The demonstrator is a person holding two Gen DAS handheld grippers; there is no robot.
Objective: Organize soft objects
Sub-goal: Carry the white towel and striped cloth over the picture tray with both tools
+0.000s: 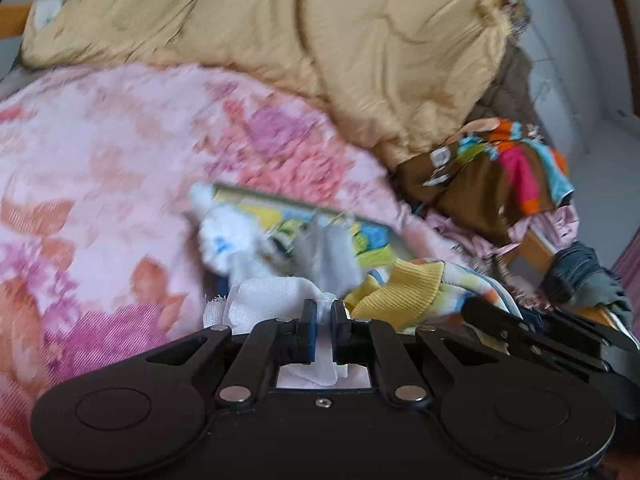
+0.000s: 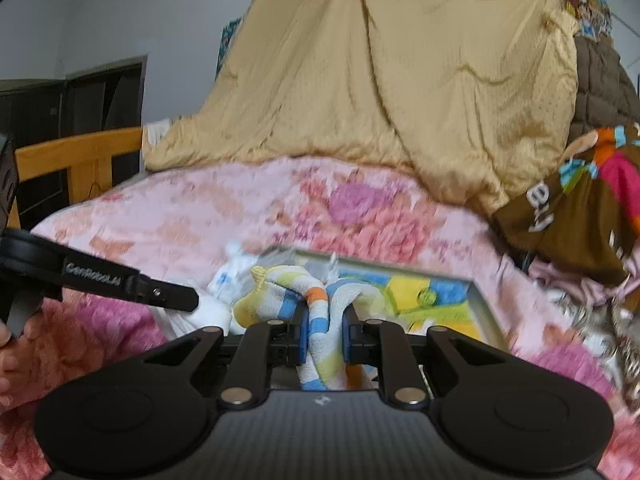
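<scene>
Between right gripper (image 2: 325, 330) fingers, striped sock (image 2: 320, 344) lengthwise.

Pale grey wall (image 2: 100, 12) — wooden bed frame (image 2: 80, 152), dark cabinet (image 2: 80, 92).

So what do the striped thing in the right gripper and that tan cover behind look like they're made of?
The striped sock, pinched in the right gripper, looks like a soft knit, likely cotton: fine pebbly texture, matte, bending limply. The tan quilt looks like padded woven fabric with a slight sheen: puffy folds and stitched creases. Motion blur leaves both uncertain.
</scene>
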